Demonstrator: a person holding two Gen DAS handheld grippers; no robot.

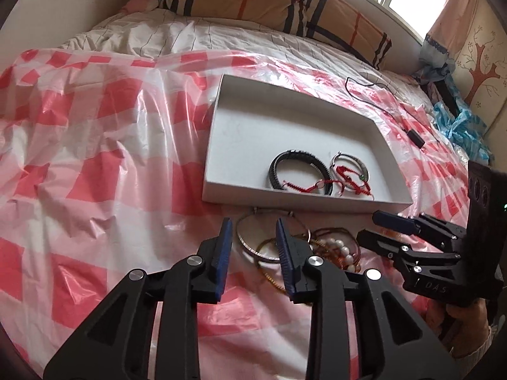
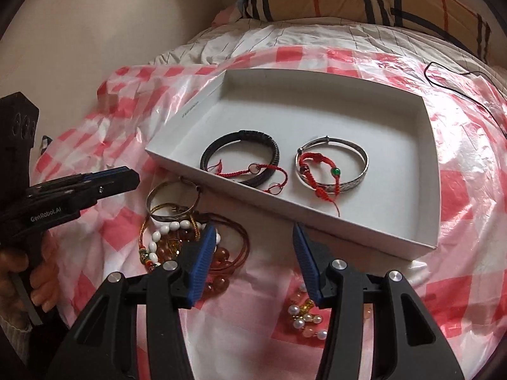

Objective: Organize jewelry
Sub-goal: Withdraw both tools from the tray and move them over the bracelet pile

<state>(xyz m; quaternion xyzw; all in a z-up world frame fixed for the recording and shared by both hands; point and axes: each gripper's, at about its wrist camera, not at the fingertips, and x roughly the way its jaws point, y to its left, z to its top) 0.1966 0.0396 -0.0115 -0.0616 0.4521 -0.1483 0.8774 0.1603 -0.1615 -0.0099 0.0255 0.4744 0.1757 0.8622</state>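
In the left wrist view the left gripper (image 1: pixel 253 247) has its fingers apart and holds nothing; a silver bangle (image 1: pixel 253 237) lies on the plastic sheet (image 1: pixel 79 158) just between and ahead of the tips, with the bead pile (image 1: pixel 336 250) just to their right; beyond the tips the white box (image 1: pixel 285 126) already keeps a black bracelet (image 1: pixel 298 171) and a silver one with red cords (image 1: pixel 351 171); the right gripper (image 1: pixel 377 224) comes in from the right, fingers apart too. In the right wrist view the right gripper (image 2: pixel 253 253) is also apart and empty; the pile is under its left finger (image 2: pixel 202 259) and a pearl bracelet (image 2: pixel 304 316) lies below the right finger; the box is ahead. I judge that the task is perhaps at the half; several pieces are still outside.
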